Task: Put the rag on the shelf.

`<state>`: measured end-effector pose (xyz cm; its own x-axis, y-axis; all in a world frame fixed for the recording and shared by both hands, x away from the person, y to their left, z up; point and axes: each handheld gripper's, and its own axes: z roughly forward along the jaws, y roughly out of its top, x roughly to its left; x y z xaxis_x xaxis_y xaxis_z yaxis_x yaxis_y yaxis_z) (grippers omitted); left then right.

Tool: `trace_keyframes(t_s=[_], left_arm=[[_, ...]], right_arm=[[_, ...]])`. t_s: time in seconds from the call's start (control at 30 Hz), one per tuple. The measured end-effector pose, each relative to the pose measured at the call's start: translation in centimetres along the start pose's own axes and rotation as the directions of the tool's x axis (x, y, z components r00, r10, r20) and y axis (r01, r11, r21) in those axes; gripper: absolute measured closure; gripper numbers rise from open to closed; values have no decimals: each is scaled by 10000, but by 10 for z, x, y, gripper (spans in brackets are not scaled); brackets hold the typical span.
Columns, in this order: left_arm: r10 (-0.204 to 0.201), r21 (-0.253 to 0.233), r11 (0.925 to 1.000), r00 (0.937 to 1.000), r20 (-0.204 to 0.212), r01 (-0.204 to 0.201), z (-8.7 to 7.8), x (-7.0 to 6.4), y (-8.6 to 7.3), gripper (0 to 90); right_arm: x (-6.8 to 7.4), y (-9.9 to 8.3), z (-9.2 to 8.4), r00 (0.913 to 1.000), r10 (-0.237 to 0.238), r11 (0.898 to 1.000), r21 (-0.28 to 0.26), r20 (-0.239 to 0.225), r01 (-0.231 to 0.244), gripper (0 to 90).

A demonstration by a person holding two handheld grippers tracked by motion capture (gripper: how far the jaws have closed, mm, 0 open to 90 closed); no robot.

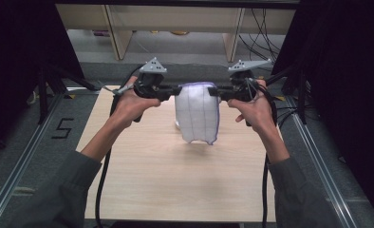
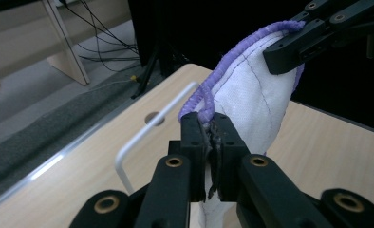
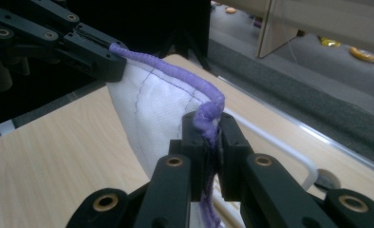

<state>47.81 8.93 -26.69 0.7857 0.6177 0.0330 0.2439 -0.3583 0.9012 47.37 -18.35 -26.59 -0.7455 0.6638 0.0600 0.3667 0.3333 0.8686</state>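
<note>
A white quilted cloth (image 1: 197,114) with a purple stitched edge hangs in the air above the wooden table (image 1: 142,180), stretched between both grippers. My left gripper (image 1: 174,91) is shut on its top left corner, and my right gripper (image 1: 214,92) is shut on its top right corner. In the left gripper view the jaws of the left gripper (image 2: 209,124) pinch the purple hem of the cloth (image 2: 251,104), with the right gripper (image 2: 289,52) holding the far corner. In the right gripper view the right gripper (image 3: 208,124) clamps the purple edge of the cloth (image 3: 152,104), and the left gripper (image 3: 110,59) grips the other end.
A white wire handle or rack (image 2: 142,137) lies on the table under the cloth, near a round hole (image 2: 154,118) in the tabletop. Table legs (image 1: 118,33) and cables (image 1: 266,28) stand beyond the far edge. Black frames flank the table on both sides.
</note>
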Motion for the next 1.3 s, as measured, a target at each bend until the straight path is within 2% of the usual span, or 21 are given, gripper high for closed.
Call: trace_keyframes(t_s=[0.13, 0.17, 0.33, 0.37, 0.43, 0.53, 0.57, 0.63, 0.67, 0.7, 0.9, 0.97, 1.1, 1.17, 1.2, 1.27, 1.3], left_arm=[[20, -46, 10000, 9996, -294, -21, 4, 7, 14, 850], [53, -70, 10000, 9994, -355, -55, 5, 8, 16, 850], [180, -175, 9997, 9975, -682, -193, 11, 14, 30, 850], [267, -181, 9994, 9971, -710, -280, 12, 17, 33, 850], [161, -266, 9995, 9966, -802, -183, 14, 19, 36, 850], [217, -298, 9993, 9955, -922, -246, 17, 25, 42, 850], [113, -435, 9989, 9951, -985, -157, 18, 26, 44, 849], [11, -414, 9991, 9940, -1094, -57, 21, 30, 48, 849], [113, -369, 9992, 9938, -1102, -154, 22, 33, 51, 849], [153, -390, 9990, 9932, -1156, -199, 23, 35, 53, 848], [-388, -858, 9960, 9872, -1549, 257, 37, 56, 59, 846], [-656, -1037, 9933, 9861, -1529, 500, 44, 64, 57, 845], [-796, -1022, 9928, 9812, -1757, 622, 61, 78, 51, 841], [-788, -915, 9939, 9772, -1972, 616, 69, 83, 50, 840], [-808, -935, 9936, 9763, -2007, 630, 73, 84, 49, 839], [-1089, -1170, 9892, 9768, -1845, 882, 80, 88, 48, 825], [-1192, -1166, 9883, 9754, -1854, 986, 83, 89, 46, 826]], right_arm=[[-9, 14, 3, 9993, -100, 9998, -148, 371, 106, 840], [-11, 17, 4, 9992, 27, 9999, -136, 392, -22, 840], [-23, 28, 10, 9975, 77, 9991, -419, 699, -48, 840], [-25, 30, 10, 9974, 83, 9991, -418, 722, -53, 840], [-29, 34, 12, 9974, 272, 9986, -468, 663, -241, 840], [-35, 40, 14, 9968, 236, 9979, -625, 769, -188, 839], [-37, 43, 14, 9965, 297, 9977, -636, 778, -248, 839], [-41, 48, 15, 9957, 307, 9969, -746, 871, -242, 838], [-42, 51, 16, 9952, 450, 9965, -743, 874, -386, 838], [-44, 54, 18, 9957, 346, 9960, -852, 859, -273, 838], [-57, 72, 34, 9906, 399, 9965, -779, 1308, -298, 836], [-63, 76, 42, 9884, 473, 9965, -747, 1446, -367, 836], [-73, 74, 58, 9829, 658, 9961, -696, 1721, -545, 835], [-79, 72, 67, 9809, 524, 9973, -605, 1875, -417, 834], [-81, 71, 71, 9791, 693, 9962, -643, 1914, -580, 834], [-84, 70, 79, 9758, 916, 9938, -797, 1987, -770, 833], [-86, 69, 81, 9751, 874, 9945, -738, 2038, -737, 833]])
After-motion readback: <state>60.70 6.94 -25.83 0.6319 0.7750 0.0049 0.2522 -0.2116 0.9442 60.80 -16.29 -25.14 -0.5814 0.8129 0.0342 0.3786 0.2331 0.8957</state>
